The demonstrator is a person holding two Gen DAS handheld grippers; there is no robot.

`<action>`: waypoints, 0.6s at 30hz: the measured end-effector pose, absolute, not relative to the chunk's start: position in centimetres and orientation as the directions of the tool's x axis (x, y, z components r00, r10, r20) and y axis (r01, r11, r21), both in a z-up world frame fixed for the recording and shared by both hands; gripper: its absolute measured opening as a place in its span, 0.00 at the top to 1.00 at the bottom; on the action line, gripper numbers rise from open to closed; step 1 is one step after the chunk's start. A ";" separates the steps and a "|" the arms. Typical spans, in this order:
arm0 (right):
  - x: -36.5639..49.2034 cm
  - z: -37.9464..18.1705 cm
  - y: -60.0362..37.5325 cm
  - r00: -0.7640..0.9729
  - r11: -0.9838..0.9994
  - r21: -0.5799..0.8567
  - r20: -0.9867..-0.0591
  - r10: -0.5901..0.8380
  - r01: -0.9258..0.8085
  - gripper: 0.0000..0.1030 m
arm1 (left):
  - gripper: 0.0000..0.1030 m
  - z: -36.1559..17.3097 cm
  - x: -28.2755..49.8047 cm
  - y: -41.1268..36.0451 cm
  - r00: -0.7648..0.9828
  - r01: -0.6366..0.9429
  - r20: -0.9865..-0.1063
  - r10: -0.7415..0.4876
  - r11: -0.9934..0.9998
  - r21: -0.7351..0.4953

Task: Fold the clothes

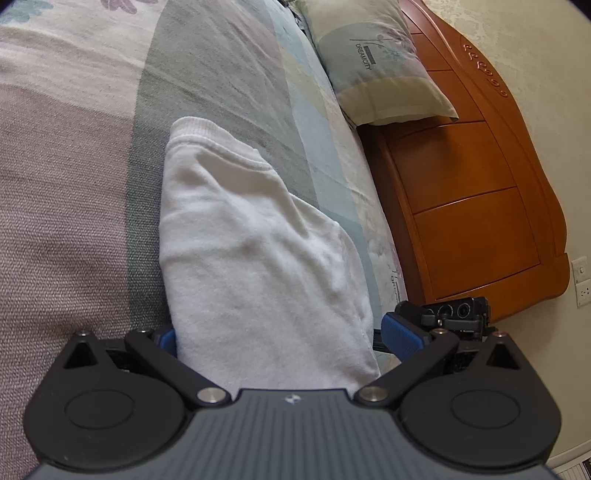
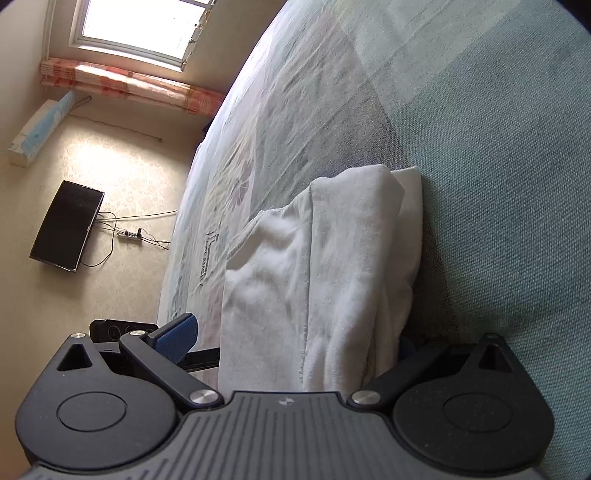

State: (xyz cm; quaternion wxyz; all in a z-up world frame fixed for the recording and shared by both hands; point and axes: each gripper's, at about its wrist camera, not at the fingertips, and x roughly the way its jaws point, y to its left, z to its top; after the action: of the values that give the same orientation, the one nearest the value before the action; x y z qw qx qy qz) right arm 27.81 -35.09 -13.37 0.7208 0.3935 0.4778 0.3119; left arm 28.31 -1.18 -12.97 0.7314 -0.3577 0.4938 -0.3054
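left wrist view: the left gripper (image 1: pixel 279 338) has its jaws spread wide, with the white garment (image 1: pixel 255 254) passing between the two blue pads; the left pad (image 1: pixel 168 338) sits against the cloth edge, the right pad (image 1: pixel 402 338) stands clear of it, so no clamping is visible. the garment is bunched into a folded bundle, ribbed collar at its far end, and lies on the bedspread (image 1: pixel 74 192) (grey, mauve and pale blue blocks). beyond it a pillow (image 1: pixel 380 62) rests against the orange wooden headboard (image 1: pixel 476 206). the other gripper's camera body (image 1: pixel 454 314) shows just past the right pad. right wrist view: the right gripper (image 2: pixel 295 339) is likewise opened wide around the same white garment (image 2: pixel 321 280); one blue pad (image 2: pixel 177 338) stands apart from the cloth on the left, the opposite pad is mostly hidden behind the fabric, so contact there cannot be determined. the bundle lies on the green area of the bedspread (image 2: pixel 498 184). off the bed edge, a dark flat panel (image 2: pixel 66 225) and a power strip (image 2: pixel 131 234) lie on the floor below a window (image 2: pixel 144 22).
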 end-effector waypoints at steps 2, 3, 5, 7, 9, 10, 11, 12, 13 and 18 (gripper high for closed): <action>26.9 -13.2 -35.3 0.354 0.494 0.865 -0.435 0.828 -0.091 0.00 | 0.01 -12.8 28.1 -1.4 0.298 0.080 -0.524 -0.798 0.568 -0.819; 26.4 -13.0 -35.2 0.346 0.502 0.859 -0.443 0.827 -0.101 0.00 | 0.01 -12.9 28.2 -1.4 0.296 0.081 -0.520 -0.801 0.564 -0.822; 25.7 -12.9 -35.1 0.337 0.515 0.847 -0.451 0.827 -0.131 0.00 | 0.01 -13.2 28.4 -1.3 0.294 0.081 -0.513 -0.807 0.555 -0.828; 26.0 -13.1 -35.0 0.337 0.513 0.849 -0.449 0.827 -0.128 0.00 | 0.01 -13.3 29.1 -1.2 0.297 0.054 -0.505 -0.810 0.542 -0.838; 26.9 -13.3 -35.0 0.336 0.501 0.858 -0.441 0.832 -0.114 0.00 | 0.01 -13.4 29.8 -1.3 0.299 0.033 -0.501 -0.812 0.534 -0.845; 27.4 -13.5 -34.9 0.336 0.493 0.863 -0.435 0.835 -0.109 0.00 | 0.01 -13.5 29.9 -1.4 0.304 0.029 -0.499 -0.812 0.531 -0.847; 27.8 -13.6 -34.9 0.336 0.485 0.868 -0.429 0.838 -0.103 0.00 | 0.01 -13.5 29.9 -1.5 0.306 0.032 -0.498 -0.811 0.532 -0.846; 28.1 -13.7 -34.8 0.339 0.482 0.871 -0.426 0.839 -0.098 0.00 | 0.01 -13.5 29.8 -1.5 0.309 0.041 -0.496 -0.812 0.532 -0.846; 28.2 -13.7 -34.7 0.339 0.484 0.870 -0.428 0.838 -0.097 0.00 | 0.01 -13.4 29.4 -1.5 0.314 0.056 -0.490 -0.814 0.531 -0.846; 26.7 -13.5 -34.3 0.350 0.506 0.844 -0.426 0.834 -0.179 0.00 | 0.01 -13.3 28.2 -1.4 0.318 0.097 -0.489 -0.812 0.541 -0.836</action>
State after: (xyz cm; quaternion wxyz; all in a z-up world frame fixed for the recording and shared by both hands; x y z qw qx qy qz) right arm 26.74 -34.32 -13.47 0.7386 0.3595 0.4556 0.3430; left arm 28.19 -1.45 -13.26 0.7261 -0.3626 0.4931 -0.3132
